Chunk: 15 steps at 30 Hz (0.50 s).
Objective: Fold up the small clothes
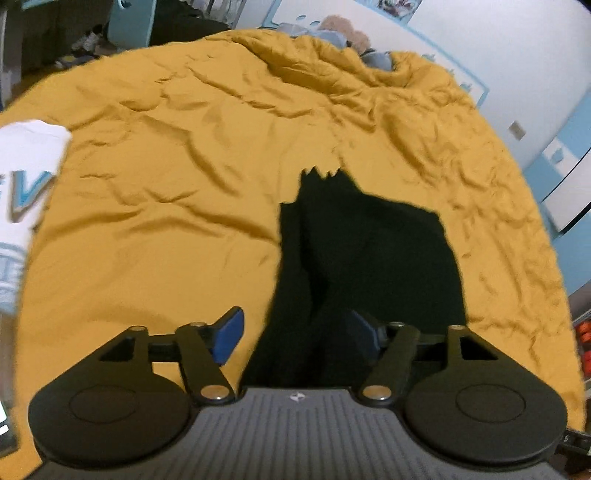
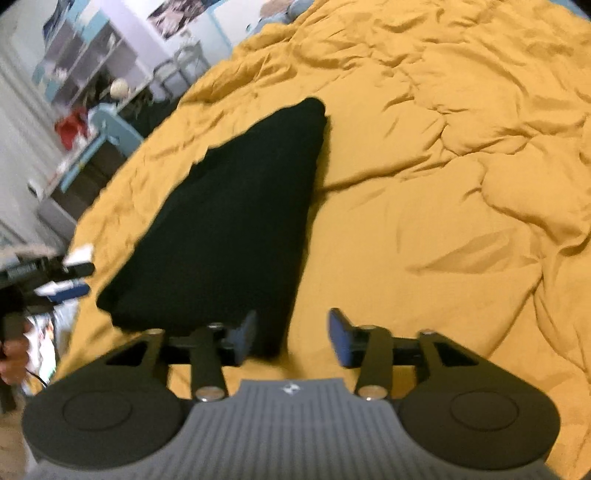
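A black garment (image 1: 369, 266) lies partly folded on the mustard bedspread (image 1: 184, 229). In the left wrist view my left gripper (image 1: 299, 336) is open, its near edge of the garment lying between the blue pads, right pad over the cloth. In the right wrist view the same black garment (image 2: 229, 221) stretches away to the upper left. My right gripper (image 2: 291, 338) is open, its left pad (image 2: 245, 338) over the garment's near corner, its right pad over bare bedspread (image 2: 424, 221). The left gripper (image 2: 62, 280) shows at the far left edge.
A white garment with blue letters (image 1: 26, 184) lies at the left of the bed. Pillows and a plush toy (image 1: 340, 33) sit at the head. Shelves and a blue chair (image 2: 99, 122) stand beside the bed.
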### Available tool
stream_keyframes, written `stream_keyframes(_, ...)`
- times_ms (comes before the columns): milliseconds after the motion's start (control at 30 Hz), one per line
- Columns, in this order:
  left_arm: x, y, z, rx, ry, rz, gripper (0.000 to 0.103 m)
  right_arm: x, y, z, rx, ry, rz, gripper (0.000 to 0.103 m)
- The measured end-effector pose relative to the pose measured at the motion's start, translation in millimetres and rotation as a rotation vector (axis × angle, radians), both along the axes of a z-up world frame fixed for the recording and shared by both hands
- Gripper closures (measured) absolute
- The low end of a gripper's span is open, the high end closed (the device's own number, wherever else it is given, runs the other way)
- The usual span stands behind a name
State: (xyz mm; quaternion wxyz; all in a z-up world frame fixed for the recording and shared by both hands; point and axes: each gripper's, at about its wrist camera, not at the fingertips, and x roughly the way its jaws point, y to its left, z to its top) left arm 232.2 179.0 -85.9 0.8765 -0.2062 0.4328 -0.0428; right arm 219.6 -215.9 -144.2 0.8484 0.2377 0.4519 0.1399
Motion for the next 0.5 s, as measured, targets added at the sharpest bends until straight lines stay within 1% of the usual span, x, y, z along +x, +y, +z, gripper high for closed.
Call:
stream_keyframes(33,7.6,0.6,-3.9,-0.029,-0.001,-0.003,0.020,4.9,-3.6,-2.0,0.028,0.007,-0.014,0.045)
stream_keyframes(100,22.2,5.2,-12.8,-0.085,0.017,0.002,0.016,15.2,-9.4,-6.7,0.070,0.025,-0.042,0.042)
stream_keyframes(133,30.6,6.8,-18.0,-0.091,0.042,0.020,0.016,20.5,-11.8,-8.6,0.086,0.032,-0.053,0.039)
stream_keyframes(200,46.6,10.0,-28.6,-0.086,0.094,0.054,0.016,32.6,-16.0,-14.3,0.122,0.042,-0.077,0.038)
stream_keyframes(233,53.1,11.5,-32.9,-0.093,0.106,0.060,0.016,39.1,-16.8,-16.8,0.134,0.049,-0.088,0.038)
stream_keyframes(367,80.0,18.4,-49.5,-0.188,0.108,0.068,0.015,63.3,-18.4,-25.7,0.166,0.059,-0.114,0.037)
stream_keyframes(433,92.1,20.9,-57.2,-0.207,0.113,0.085,0.015,75.3,-18.8,-30.4,0.178,0.060,-0.121,0.037)
stream_keyframes(500,103.3,21.0,-60.1,-0.202,0.106,0.095,0.015,85.3,-17.9,-32.7,0.179,0.050,-0.120,0.037)
